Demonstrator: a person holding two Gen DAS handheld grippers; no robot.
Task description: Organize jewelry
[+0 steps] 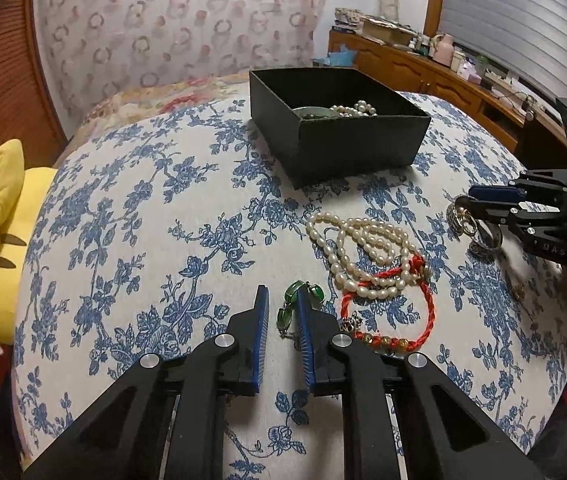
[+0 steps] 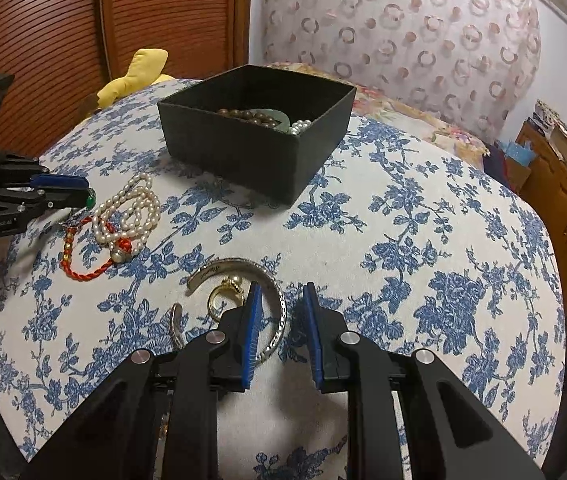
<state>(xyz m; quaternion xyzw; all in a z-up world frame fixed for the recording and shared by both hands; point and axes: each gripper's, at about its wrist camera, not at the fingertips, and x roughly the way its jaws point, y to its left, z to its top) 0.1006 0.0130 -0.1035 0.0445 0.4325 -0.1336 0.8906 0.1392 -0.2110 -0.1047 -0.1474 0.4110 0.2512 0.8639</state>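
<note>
A green stone bracelet [image 1: 288,312] lies on the blue floral cloth between the fingers of my left gripper [image 1: 283,294]. It rests against the right finger, and a sliver of cloth shows beside the left pad. Right of it lie a pearl necklace [image 1: 363,248] and a red cord bracelet [image 1: 423,312]. My right gripper [image 2: 283,287] stands open over a silver cuff bangle [image 2: 281,320], whose rim passes between the fingers without touching the pads. A gold ring [image 2: 223,298] sits inside the bangle. The black box [image 2: 235,156] beyond holds pearls, brown beads and a jade bangle.
A yellow plush toy [image 1: 7,240] lies at the left edge of the cloth-covered surface [image 1: 143,220]. A wooden cabinet [image 1: 423,68] with clutter on top runs along the right wall. A slatted wooden door [image 2: 83,20] stands behind on the left.
</note>
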